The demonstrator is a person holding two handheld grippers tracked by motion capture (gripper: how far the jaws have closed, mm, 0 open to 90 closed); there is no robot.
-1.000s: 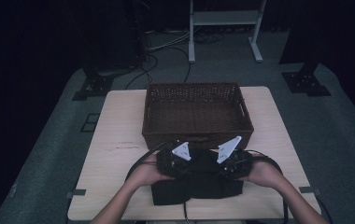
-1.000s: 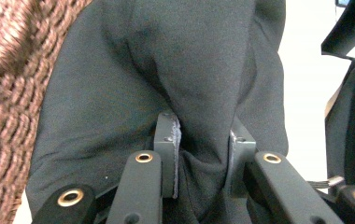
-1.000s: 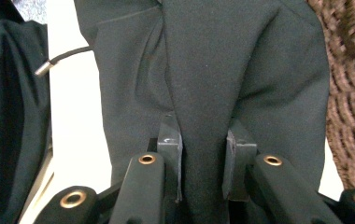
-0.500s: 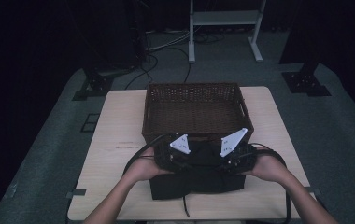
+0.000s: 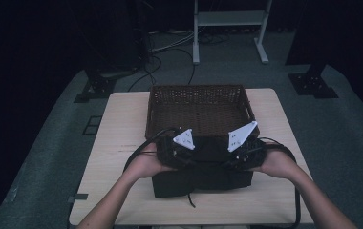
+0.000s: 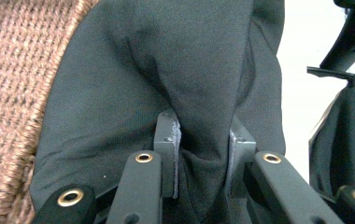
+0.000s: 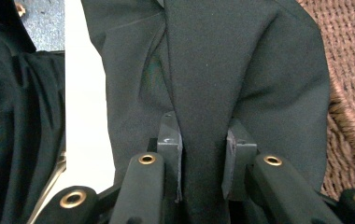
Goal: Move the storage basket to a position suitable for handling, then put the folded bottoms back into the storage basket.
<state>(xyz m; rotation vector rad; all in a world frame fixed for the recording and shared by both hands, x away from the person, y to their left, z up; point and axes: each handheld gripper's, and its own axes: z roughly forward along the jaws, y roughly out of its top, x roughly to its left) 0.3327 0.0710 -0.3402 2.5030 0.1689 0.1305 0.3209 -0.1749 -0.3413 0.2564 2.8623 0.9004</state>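
Note:
A black cloth (image 5: 203, 180) lies bunched at the near middle of the table, and its upper part is lifted off the pile. My left gripper (image 5: 193, 155) is shut on a fold of that cloth (image 6: 166, 60), which is pinched between both pads. My right gripper (image 5: 228, 156) is shut on another fold of the same cloth (image 7: 241, 60). The two grippers hang side by side just in front of the brown wicker basket (image 5: 196, 91). The held fabric drapes over the basket's near rim (image 6: 12, 70) (image 7: 353, 70).
The light wooden table (image 5: 117, 138) has bare room to the left and right of the basket. Black cables (image 5: 136, 155) trail from both grippers across the tabletop. Beyond the table are a grey floor, stand feet and a white frame (image 5: 227, 19).
Both hands have risen with the black cloth in the jaws, lifting its top part higher off the table. The basket has not moved.

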